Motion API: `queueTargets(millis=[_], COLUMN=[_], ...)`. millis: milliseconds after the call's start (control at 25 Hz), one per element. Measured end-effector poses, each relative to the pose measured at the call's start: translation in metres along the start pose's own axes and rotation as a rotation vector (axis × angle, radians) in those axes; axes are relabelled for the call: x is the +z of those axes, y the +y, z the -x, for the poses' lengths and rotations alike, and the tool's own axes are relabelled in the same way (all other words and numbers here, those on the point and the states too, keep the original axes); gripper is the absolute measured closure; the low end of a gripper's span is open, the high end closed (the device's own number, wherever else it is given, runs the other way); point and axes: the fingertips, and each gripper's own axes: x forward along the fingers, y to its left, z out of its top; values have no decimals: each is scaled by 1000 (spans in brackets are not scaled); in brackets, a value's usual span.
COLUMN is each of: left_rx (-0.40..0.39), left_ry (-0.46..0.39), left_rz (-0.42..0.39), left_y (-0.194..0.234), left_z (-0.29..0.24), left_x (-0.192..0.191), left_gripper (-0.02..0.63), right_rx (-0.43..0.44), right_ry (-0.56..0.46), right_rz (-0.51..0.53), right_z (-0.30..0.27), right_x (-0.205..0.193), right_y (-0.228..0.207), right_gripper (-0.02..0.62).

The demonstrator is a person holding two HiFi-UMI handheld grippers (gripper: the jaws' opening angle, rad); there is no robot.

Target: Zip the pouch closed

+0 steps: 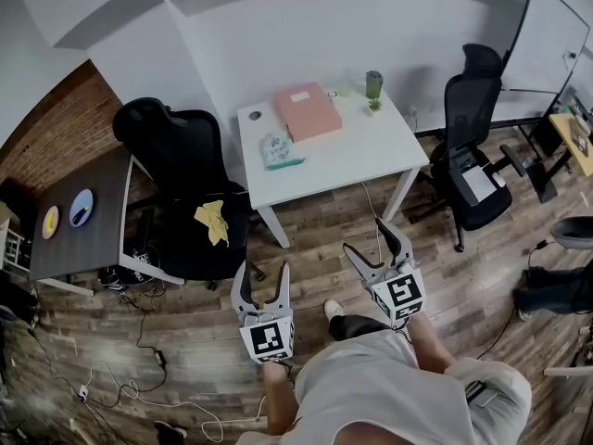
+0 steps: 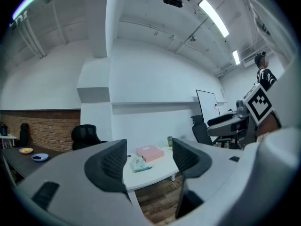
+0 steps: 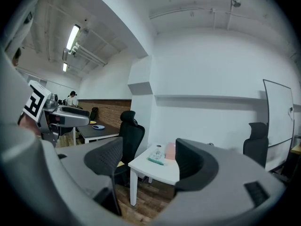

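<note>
The pouch [image 1: 280, 149] lies flat on the white table [image 1: 371, 151], toward its left side, just in front of a pink box [image 1: 307, 111] and well apart from both grippers. A green cup [image 1: 373, 84] stands near the table's far right corner. A black chair [image 1: 176, 156] with a yellow cloth [image 1: 213, 221] on its seat stands left of the table, and a dark desk [image 1: 88, 221] sits further left. In the head view the left gripper [image 1: 264, 284] and the right gripper [image 1: 369, 242] hang over the wood floor [image 1: 482, 276], short of the table, each with its jaws spread and nothing between them.

In the left gripper view, the left gripper [image 2: 148, 160] has its jaws wide apart and empty; the pouch [image 2: 138, 164] and the pink box [image 2: 150, 153] show far off in the gap between them, on the table [image 2: 155, 172].

In the right gripper view, the right gripper [image 3: 148, 161] likewise has its jaws parted with nothing held. The pouch [image 3: 156, 154] rests on the table [image 3: 162, 169] in the distance, with the black chair [image 3: 134, 135] beside it.
</note>
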Motion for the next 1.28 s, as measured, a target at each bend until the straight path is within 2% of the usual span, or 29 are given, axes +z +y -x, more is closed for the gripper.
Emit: queueTargets(millis=[640, 1280], left_rx=[56, 73], left_ry=[37, 60], left_rz=[-10, -17], left_y=[26, 36], left_z=[-108, -158], left_x=[-6, -16], left_gripper=[305, 305], right_rx=[48, 82], right_ry=[-11, -4], right_rz=[-23, -44], right_z=[-104, -156], right_x=[0, -11], right_y=[-60, -81], right_gripper=[242, 242])
